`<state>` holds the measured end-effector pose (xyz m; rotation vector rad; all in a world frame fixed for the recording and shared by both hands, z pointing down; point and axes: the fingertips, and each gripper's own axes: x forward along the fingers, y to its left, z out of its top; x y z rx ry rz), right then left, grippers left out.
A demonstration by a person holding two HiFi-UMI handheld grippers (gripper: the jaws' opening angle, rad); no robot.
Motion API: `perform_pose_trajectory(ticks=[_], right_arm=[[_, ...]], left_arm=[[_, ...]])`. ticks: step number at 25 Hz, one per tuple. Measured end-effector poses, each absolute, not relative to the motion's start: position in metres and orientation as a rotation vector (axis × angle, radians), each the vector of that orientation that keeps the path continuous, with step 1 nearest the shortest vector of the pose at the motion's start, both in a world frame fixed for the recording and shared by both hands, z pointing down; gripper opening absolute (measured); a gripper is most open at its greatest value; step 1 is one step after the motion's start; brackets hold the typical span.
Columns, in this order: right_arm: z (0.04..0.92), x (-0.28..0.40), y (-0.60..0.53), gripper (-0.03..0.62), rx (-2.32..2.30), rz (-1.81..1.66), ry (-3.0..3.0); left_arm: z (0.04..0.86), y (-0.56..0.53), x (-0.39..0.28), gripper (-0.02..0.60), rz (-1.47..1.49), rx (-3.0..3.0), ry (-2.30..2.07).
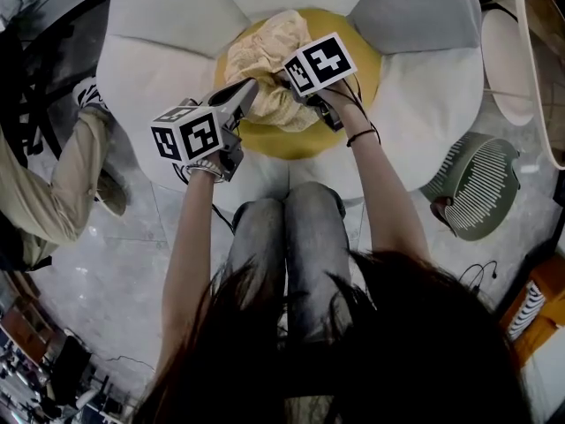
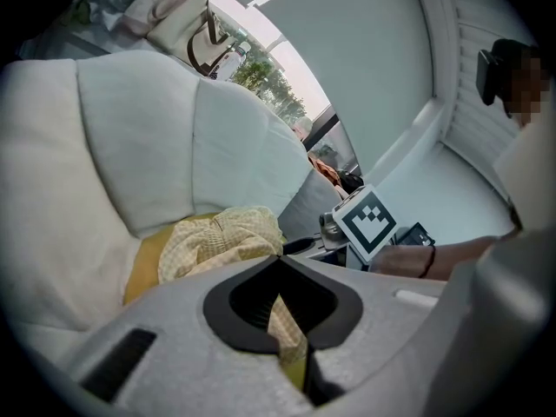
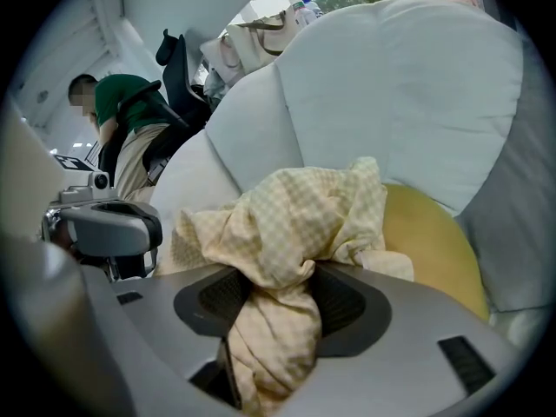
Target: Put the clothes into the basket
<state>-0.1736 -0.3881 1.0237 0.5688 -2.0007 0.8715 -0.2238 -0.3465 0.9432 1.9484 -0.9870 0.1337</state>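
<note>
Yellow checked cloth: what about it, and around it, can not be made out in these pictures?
- Its kind of garment: the cloth is bunched, and in the head view the left gripper and right gripper cover its near edge.
- Its lower part: in both gripper views the gripper's own body hides it.
- The green slatted container at the head view's right: its inside cannot be made out.

Soft even daylight, bright window glare behind, strong fisheye bending, dark vignetted corners, near foreground blurred
</note>
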Motion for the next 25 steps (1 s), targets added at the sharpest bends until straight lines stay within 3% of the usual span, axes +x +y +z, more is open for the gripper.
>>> perform_pose_trajectory(ticks=[8, 15, 25], right_arm=[[1.031, -0.175, -0.389, 0.199, 0.595, 0.809, -1.964], [1.025, -0.177, -0.384, 0.067, 0.635, 0.834, -1.956], [1.001, -0.175, -0.383, 0.054, 0.76, 0.945, -2.029]], left_arm=[[0.949, -0.345, -0.226, 0.011, 0.131, 1.945, -0.987], [0.942, -0.337, -0.221, 0.011, 0.128, 1.94, -0.979], [0.924, -0.325, -0.229, 0.011, 0.129, 1.925, -1.0]])
